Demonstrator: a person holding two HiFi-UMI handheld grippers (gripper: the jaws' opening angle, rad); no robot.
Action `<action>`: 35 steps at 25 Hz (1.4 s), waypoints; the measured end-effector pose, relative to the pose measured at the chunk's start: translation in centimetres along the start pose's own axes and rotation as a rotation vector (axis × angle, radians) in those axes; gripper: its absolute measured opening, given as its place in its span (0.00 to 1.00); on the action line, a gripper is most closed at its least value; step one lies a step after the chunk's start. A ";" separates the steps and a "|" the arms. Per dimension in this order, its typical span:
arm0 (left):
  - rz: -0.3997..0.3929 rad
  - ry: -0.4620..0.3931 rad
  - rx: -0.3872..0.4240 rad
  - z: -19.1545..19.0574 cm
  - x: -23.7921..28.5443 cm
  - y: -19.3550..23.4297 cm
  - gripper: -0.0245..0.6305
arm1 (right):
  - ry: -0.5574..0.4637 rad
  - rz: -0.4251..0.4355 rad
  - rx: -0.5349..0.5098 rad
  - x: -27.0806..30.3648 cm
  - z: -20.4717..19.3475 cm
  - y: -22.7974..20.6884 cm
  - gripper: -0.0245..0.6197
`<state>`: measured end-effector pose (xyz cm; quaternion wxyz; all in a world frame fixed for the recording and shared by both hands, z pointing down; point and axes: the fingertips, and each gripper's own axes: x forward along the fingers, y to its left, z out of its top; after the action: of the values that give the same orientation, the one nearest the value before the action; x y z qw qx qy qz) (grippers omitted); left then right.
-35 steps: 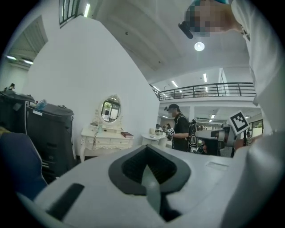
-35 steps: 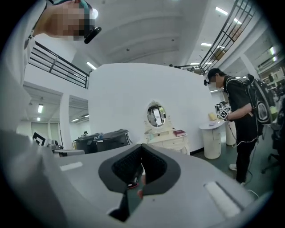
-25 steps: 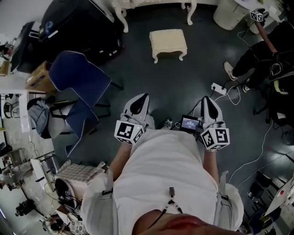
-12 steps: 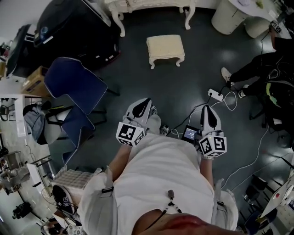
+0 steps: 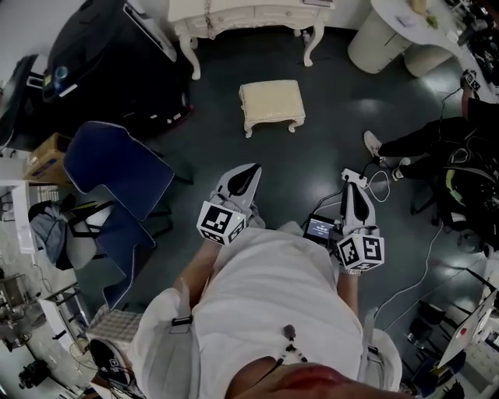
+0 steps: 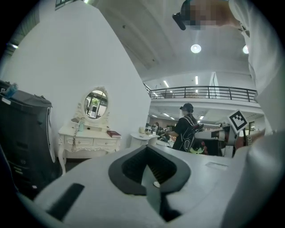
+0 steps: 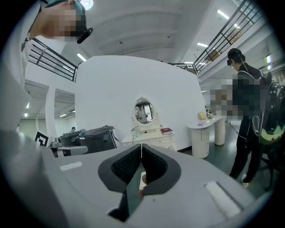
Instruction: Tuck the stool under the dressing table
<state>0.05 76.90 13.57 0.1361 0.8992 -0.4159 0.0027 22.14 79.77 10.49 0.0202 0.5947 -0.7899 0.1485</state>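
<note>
Stool [image 5: 271, 104]: upper centre of frame, on the floor, just below white desk [image 5: 249, 14] at top edge, not under it | my left tongs [image 5: 254, 167]: clenched, empty | my right tongs [image 5: 348, 179]: clenched, empty.

The dark grey floor [image 5: 312, 156] carries the cream stool [image 5: 271, 101], upright on its four legs, out in the open in front of the white counter [image 5: 234, 11] and apart from it. Left of the stool stand a large black case [image 5: 109, 66] and a blue chair [image 5: 117, 164], with a cardboard box [image 5: 43, 152] near the chair. To the right stands a white pedestal table [image 5: 378, 39]. A power strip [image 5: 352, 178] and white cables [image 5: 380, 185] lie loose on the floor.
</note>
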 end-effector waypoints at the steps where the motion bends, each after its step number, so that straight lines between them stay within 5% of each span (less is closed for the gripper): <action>1: -0.007 0.005 0.012 0.2 0.4 0.5 0.05 | -0.001 -0.003 0.006 0.6 0.2 -0.1 0.06; 11: 0.056 0.041 -0.050 -0.8 4.4 5.4 0.05 | 0.076 0.042 0.033 8.2 -0.3 -2.6 0.09; 26: 0.274 0.016 -0.052 2.0 18.4 5.5 0.13 | 0.158 0.343 0.004 23.2 4.6 -12.5 0.19; 35: 0.384 0.000 -0.084 2.2 20.9 6.4 0.16 | 0.212 0.441 0.001 27.2 4.5 -14.4 0.25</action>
<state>8.66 56.80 15.43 0.1706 0.7967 -0.5797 0.0114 28.49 49.63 14.87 0.0699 0.3890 -0.8940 0.2111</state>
